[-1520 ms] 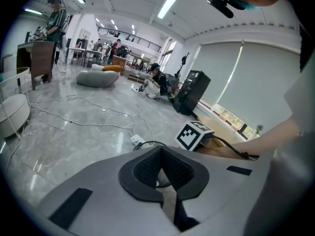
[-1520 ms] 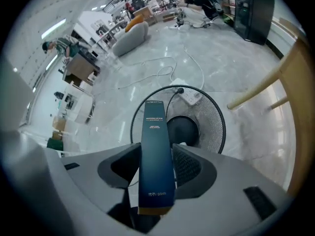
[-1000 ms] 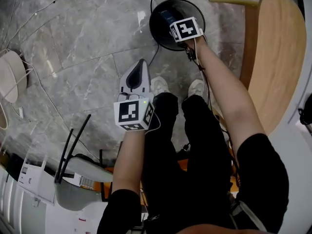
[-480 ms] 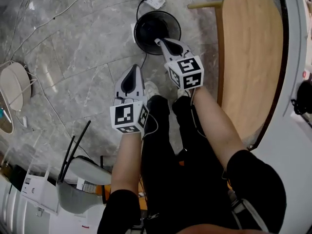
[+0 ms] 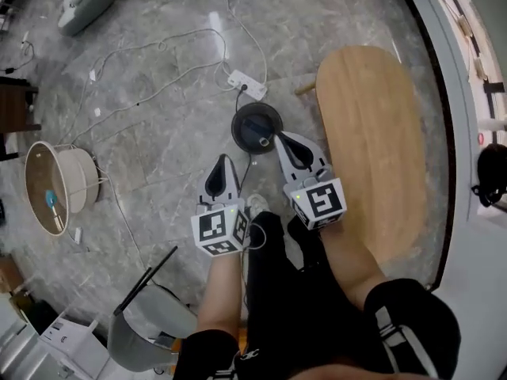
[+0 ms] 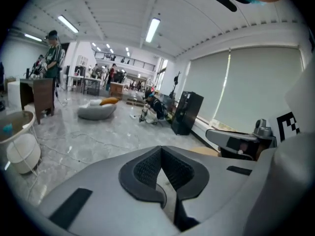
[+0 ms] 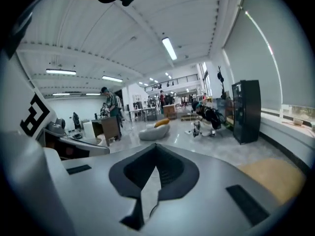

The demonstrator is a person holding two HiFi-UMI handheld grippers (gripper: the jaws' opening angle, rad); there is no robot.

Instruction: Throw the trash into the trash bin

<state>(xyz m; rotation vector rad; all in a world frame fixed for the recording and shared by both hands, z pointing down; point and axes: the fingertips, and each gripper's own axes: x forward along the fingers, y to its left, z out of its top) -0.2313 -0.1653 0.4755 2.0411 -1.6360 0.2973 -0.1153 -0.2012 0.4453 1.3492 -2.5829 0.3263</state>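
A round black trash bin (image 5: pixel 257 127) stands on the grey marble floor ahead of the person's feet. Its inside is dark, and I can make out only a small pale spot in it. My right gripper (image 5: pixel 280 136) is raised beside the bin's right rim, shut, with nothing between its jaws (image 7: pixel 156 146). The left gripper (image 5: pixel 222 160) hangs a little lower left of the bin, also shut and empty (image 6: pixel 161 148). Both point out across the room, only slightly downward. No loose trash shows in either gripper view.
An oval wooden table (image 5: pixel 372 149) stands right of the bin. A white power strip (image 5: pixel 242 84) with trailing cables lies just behind it. A pale round basket (image 5: pixel 55 184) sits far left and a grey chair (image 5: pixel 146 331) at lower left. People stand at distant desks.
The right gripper was down over the bin's mouth; it has lifted away and levelled out. The left gripper rose too. The bin now looks smaller and farther below.
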